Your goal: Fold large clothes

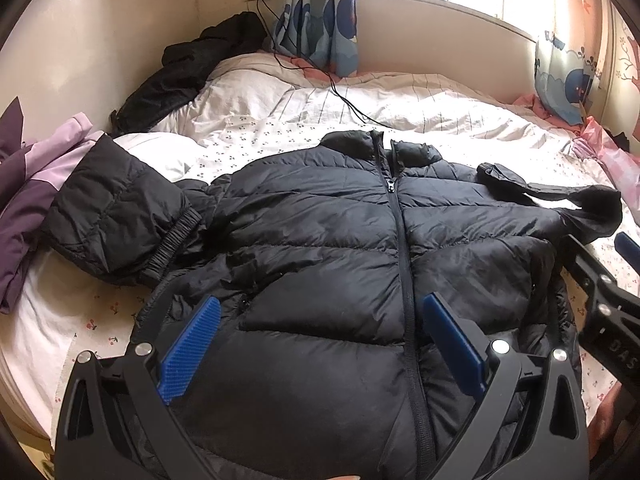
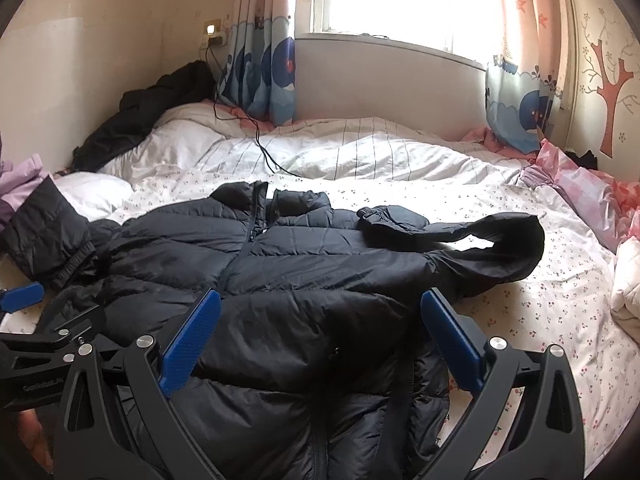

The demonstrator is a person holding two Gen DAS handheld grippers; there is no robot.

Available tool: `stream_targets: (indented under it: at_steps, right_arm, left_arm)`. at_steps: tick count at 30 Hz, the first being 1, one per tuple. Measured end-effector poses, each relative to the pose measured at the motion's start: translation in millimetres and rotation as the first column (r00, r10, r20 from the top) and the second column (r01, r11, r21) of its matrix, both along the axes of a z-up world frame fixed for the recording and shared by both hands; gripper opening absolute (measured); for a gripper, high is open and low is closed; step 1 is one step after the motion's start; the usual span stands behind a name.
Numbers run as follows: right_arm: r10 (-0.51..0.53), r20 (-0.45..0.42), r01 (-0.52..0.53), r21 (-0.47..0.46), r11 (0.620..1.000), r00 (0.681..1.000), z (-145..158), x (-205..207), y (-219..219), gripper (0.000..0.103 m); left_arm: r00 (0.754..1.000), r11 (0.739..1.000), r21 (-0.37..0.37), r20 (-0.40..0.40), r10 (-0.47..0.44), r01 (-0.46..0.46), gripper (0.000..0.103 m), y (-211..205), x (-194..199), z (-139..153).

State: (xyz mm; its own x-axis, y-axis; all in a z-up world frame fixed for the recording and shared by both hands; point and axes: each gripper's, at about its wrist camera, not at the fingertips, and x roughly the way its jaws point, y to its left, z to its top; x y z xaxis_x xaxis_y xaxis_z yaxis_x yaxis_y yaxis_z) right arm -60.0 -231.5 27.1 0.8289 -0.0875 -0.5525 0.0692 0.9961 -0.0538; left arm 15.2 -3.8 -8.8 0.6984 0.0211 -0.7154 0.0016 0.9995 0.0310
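A: Fig. 1, L view. Your left gripper (image 1: 318, 338) sits w/ jaws spread wide, blue pads (image 1: 188, 350) apart, nothing between them but air; it hangs over the jacket's lower front.

B: And Fig. 2, R view?

A: Same story. Your right gripper (image 2: 320, 342) is wide open, holding nothing, over the hem area nearer the jacket's right edge. Each tool shows at the edge of the other's view.

B: Jacket?

A: The jacket (image 1: 340, 240) lies front-up on the bed (image 1: 460, 128), zip (image 1: 402, 248) closed, collar toward the window. One sleeve (image 1: 116, 208) is folded over at your left, cuff up; the other sleeve (image 2: 480, 236) curls out to your right, w/ its cuff end doubled back toward the collar.

B: Surroundings?

A: Purple garment (image 1: 24, 200) at far left, dark coat (image 1: 188, 72) by the wall, cable (image 1: 320, 76) across the bedding, curtains (image 2: 264, 76) at back.
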Motion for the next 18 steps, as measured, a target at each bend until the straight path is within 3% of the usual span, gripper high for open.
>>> stream_targets:
  at_steps: [18]
  right_arm:
    - [0.016, -0.027, -0.016, -0.008, 1.000, 1.000, -10.1, 6.3, 6.7, 0.097]
  left_arm:
    - [1.000, 1.000, -0.016, -0.021, -0.002, 0.001, 0.097, -2.6, 6.0, -4.1]
